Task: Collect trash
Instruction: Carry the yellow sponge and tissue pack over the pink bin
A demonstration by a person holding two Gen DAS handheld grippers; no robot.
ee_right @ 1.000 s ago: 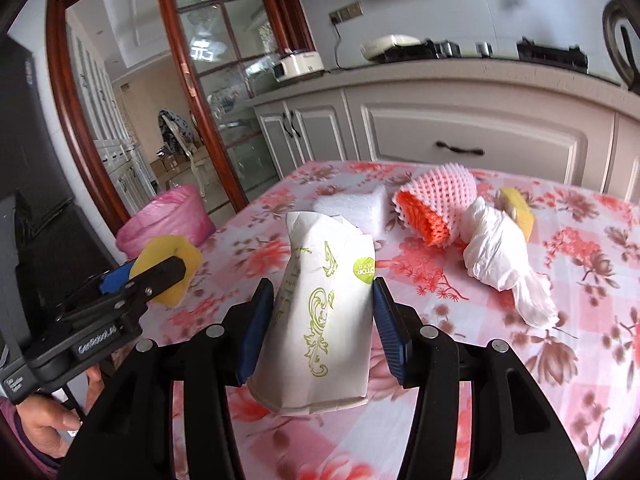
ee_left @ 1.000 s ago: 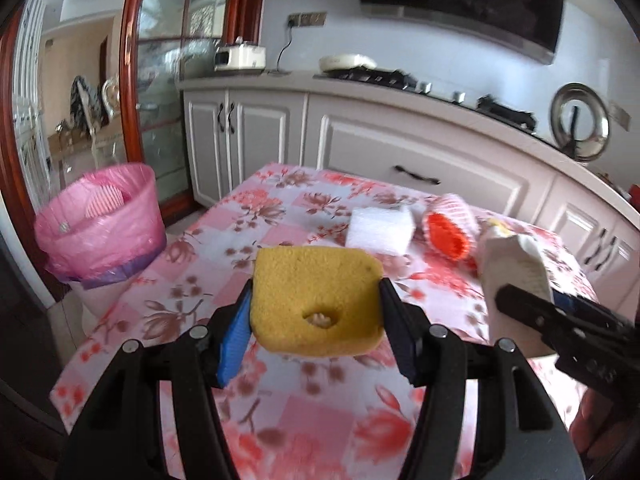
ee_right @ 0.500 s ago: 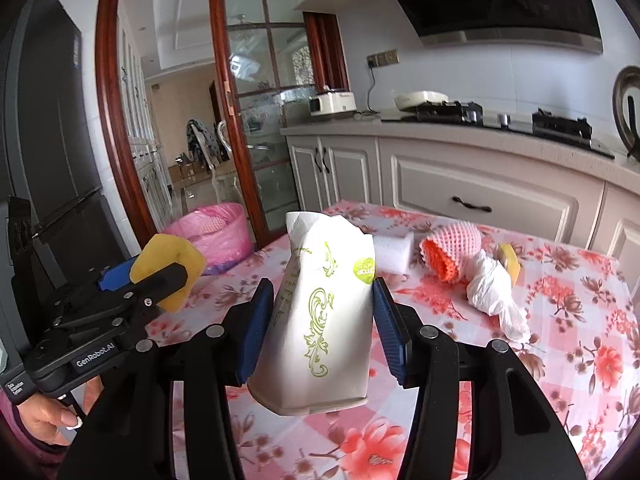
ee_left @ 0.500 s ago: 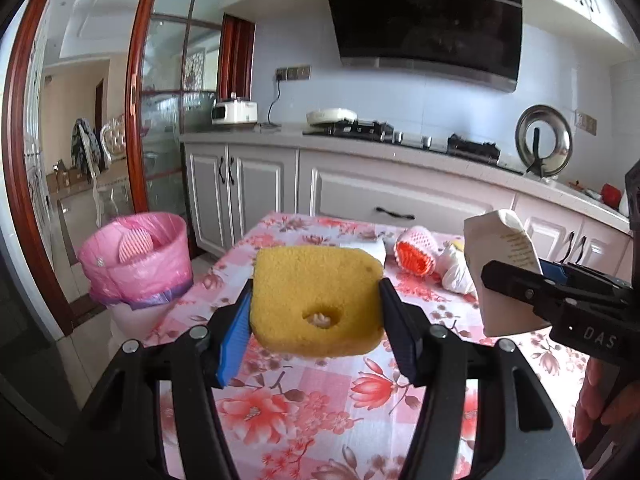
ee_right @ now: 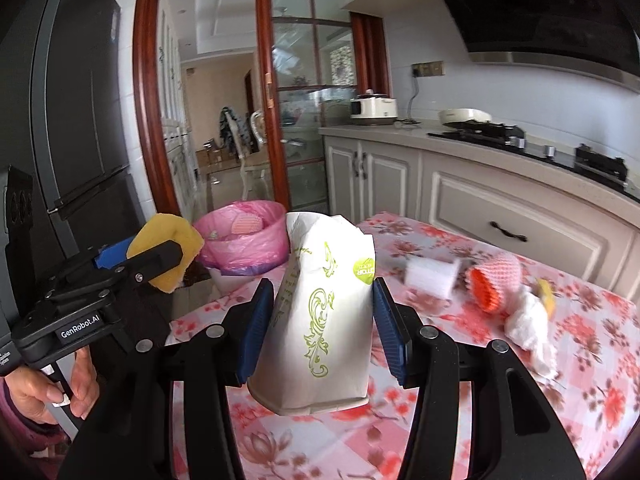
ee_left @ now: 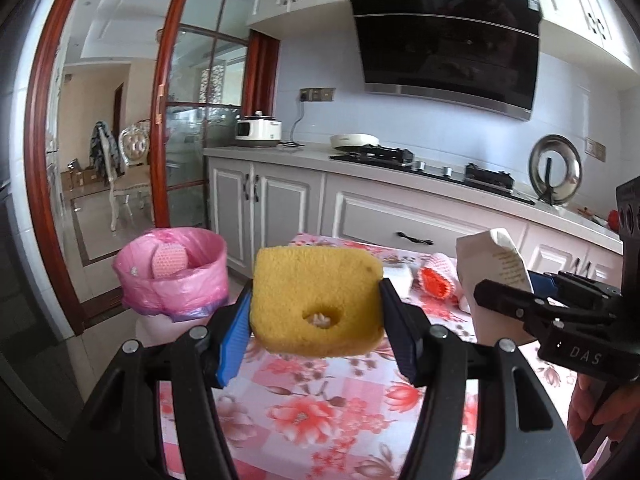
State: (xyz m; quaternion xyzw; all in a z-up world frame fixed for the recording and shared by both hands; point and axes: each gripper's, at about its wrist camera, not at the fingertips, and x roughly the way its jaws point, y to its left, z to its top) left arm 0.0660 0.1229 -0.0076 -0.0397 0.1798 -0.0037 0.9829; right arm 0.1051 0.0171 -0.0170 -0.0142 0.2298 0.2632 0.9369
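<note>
Clamping a yellow sponge [ee_left: 316, 300] between its blue pads, the left gripper [ee_left: 316, 320] held it in the air above the floral tablecloth [ee_left: 304, 412], a small hole showing in the sponge's front face. The right gripper [ee_right: 324, 320] was clenched on a white paper carton [ee_right: 324, 320] printed with green scrollwork, carried upright and clear of the table. Beyond the table's far-left corner stood the bin lined with a pink bag [ee_left: 172, 276], a pink foam net already lying inside it. On the cloth lay more trash: a white foam block [ee_right: 432, 278], a pink-and-orange foam fruit net [ee_right: 494, 282], and a crumpled white plastic bag [ee_right: 528, 328] touching something yellow [ee_right: 546, 296] I could not identify.
</note>
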